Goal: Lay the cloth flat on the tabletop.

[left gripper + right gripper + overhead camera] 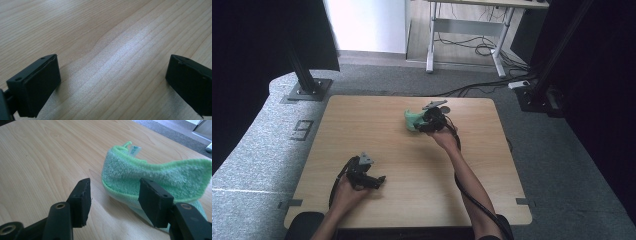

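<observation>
Left gripper (379, 181) rests low near the counter (412, 165) edge, jaws wide, nothing between, well apart from the work. Right gripper (113, 200) half-open, nothing held: folded green terry cloth (155, 176) lies ahead, toward its right jaw, long axis crosswise.

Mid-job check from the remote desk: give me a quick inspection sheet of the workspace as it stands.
Surface: wooden table, bare wood around the cloth.
Job's things: green cloth, bunched up with a white tag at one end, lying on the table's far side.
Clutter: nothing seen.
Grippers: right gripper at the cloth, jaws partly closed with a gap, one jaw in front of the cloth's edge; left gripper open over bare wood, near side.
Cables: a black cable trails along the right forearm; more under a desk behind.
Surroundings: grey carpet, dark curtains.
</observation>
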Available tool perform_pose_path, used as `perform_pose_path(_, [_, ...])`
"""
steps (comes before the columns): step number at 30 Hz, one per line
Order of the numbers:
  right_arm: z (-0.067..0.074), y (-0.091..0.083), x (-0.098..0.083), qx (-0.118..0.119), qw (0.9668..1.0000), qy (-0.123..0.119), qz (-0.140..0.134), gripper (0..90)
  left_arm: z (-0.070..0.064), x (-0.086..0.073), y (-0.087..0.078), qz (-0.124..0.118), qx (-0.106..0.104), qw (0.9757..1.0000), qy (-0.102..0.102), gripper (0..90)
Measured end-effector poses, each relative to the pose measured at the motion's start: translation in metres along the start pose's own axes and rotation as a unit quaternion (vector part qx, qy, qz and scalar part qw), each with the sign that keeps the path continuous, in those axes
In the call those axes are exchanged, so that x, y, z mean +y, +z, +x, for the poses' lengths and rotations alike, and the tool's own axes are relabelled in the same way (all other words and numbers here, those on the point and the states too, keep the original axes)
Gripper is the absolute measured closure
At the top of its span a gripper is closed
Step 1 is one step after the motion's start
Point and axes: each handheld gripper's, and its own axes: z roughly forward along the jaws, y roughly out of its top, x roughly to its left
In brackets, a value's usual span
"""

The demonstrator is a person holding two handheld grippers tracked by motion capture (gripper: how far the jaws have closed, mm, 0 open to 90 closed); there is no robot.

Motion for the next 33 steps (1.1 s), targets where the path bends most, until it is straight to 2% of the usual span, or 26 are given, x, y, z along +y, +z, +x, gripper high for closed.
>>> perform_pose_path(4, [-0.001,0.010,-0.001,0.000,1.0000,0.003,0.007,40.6,0.000,0.000,0.000,0.000,0.000,1.0000,0.000,0.0])
perform_pose_path(5, [-0.002,0.016,-0.004,-0.001,0.9998,0.006,0.018,40.0,0.000,0.000,0.000,0.000,0.000,1.0000,0.000,0.0])
perform_pose_path(8, [-0.004,0.023,-0.010,0.001,0.9995,0.013,0.028,40.3,0.000,0.000,0.000,0.000,0.000,1.0000,0.000,0.0])
perform_pose_path(19, [-0.003,0.037,-0.035,0.006,0.9985,0.017,0.052,44.1,0.000,0.000,0.000,-0.001,0.000,1.0000,0.000,0.0])
perform_pose_path(25, [-0.004,0.038,-0.042,0.008,0.9984,0.022,0.051,43.3,0.000,0.000,0.000,0.000,0.000,1.0000,0.000,0.0])
perform_pose_path(33, [-0.002,0.026,-0.030,0.011,0.9992,0.023,0.031,42.9,0.000,0.000,0.000,0.000,0.000,1.0000,0.000,0.0])
